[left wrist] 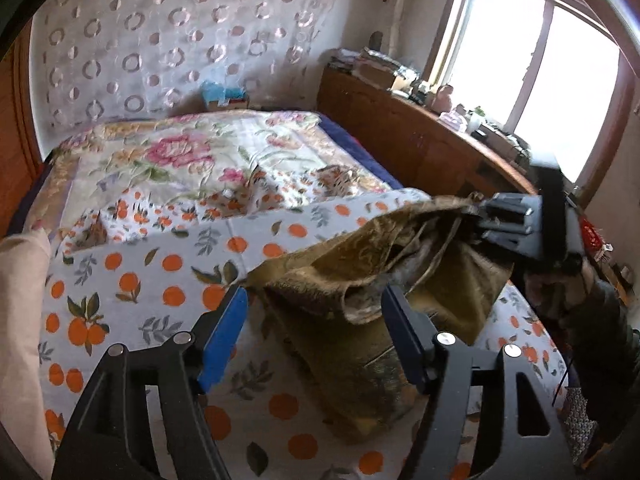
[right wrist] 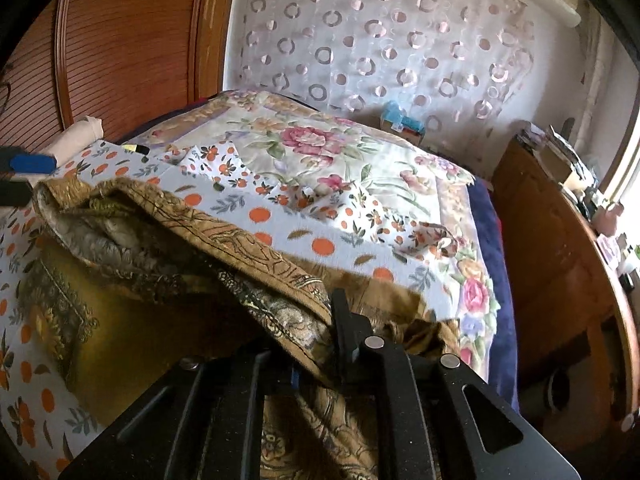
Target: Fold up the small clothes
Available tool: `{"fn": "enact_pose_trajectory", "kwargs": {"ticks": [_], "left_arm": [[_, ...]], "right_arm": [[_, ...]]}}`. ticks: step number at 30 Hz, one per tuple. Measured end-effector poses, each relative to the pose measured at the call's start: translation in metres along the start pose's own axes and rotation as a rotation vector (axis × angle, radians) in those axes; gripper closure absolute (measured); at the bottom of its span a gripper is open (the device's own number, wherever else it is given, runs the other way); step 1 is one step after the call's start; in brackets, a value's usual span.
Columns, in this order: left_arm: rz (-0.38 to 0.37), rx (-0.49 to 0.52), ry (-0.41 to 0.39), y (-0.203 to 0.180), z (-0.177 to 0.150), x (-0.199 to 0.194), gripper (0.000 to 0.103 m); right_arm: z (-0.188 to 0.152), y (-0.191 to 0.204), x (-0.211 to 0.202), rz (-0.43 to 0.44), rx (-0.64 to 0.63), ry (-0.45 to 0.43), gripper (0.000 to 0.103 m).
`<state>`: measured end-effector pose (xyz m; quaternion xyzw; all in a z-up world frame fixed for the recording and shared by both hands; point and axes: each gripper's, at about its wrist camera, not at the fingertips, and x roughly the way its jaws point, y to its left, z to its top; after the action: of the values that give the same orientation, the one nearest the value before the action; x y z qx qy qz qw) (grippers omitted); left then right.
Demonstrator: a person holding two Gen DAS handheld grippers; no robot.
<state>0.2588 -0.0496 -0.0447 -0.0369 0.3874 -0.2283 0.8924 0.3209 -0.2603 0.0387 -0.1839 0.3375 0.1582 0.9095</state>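
An olive-gold patterned garment [left wrist: 360, 292] lies partly lifted on the orange-print sheet [left wrist: 160, 272] of the bed. My left gripper [left wrist: 314, 316] is open, with blue pads, and its jaws stand on either side of the garment's near edge without holding it. My right gripper [right wrist: 324, 336] is shut on the garment's hem [right wrist: 280, 288] and holds that edge up off the bed; it also shows in the left wrist view [left wrist: 508, 220] at the garment's far right corner. The left gripper shows at the left edge of the right wrist view [right wrist: 30, 164].
A floral quilt [left wrist: 192, 152] covers the far half of the bed. A beige folded cloth [left wrist: 20, 300] lies at the bed's left side. A cluttered wooden sideboard [left wrist: 420, 136] runs along the right under the window. A wooden wardrobe [right wrist: 120, 40] stands at the left.
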Motion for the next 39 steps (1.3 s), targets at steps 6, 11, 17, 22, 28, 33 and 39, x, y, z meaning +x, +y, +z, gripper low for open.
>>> {"fn": "enact_pose_trajectory", "kwargs": {"ticks": [6,11,17,22,28,33,39], "left_arm": [[0.017,-0.011,0.033,0.011,-0.005,0.014,0.033],[0.033,-0.01,0.061,0.017,-0.003,0.029,0.033],[0.046,0.003,0.102,0.023,0.003,0.051,0.033],[0.052,0.0,0.126,0.027,0.005,0.065,0.033],[0.051,-0.002,0.143,0.029,0.005,0.074,0.033],[0.053,0.001,0.141,0.029,0.005,0.076,0.033],[0.013,-0.012,0.139,0.03,0.008,0.08,0.044]], "right_arm": [[0.02,-0.021,0.012,-0.046,0.061,0.001,0.06],[0.015,-0.038,0.008,-0.065,0.151,0.002,0.059],[-0.01,-0.03,0.0,-0.034,0.17,0.035,0.053],[-0.021,-0.039,-0.013,0.016,0.21,0.045,0.04],[-0.022,-0.054,-0.001,-0.023,0.245,0.077,0.033],[-0.024,-0.068,0.025,0.07,0.335,0.13,0.03],[-0.021,-0.076,0.039,0.167,0.371,0.137,0.03]]}}
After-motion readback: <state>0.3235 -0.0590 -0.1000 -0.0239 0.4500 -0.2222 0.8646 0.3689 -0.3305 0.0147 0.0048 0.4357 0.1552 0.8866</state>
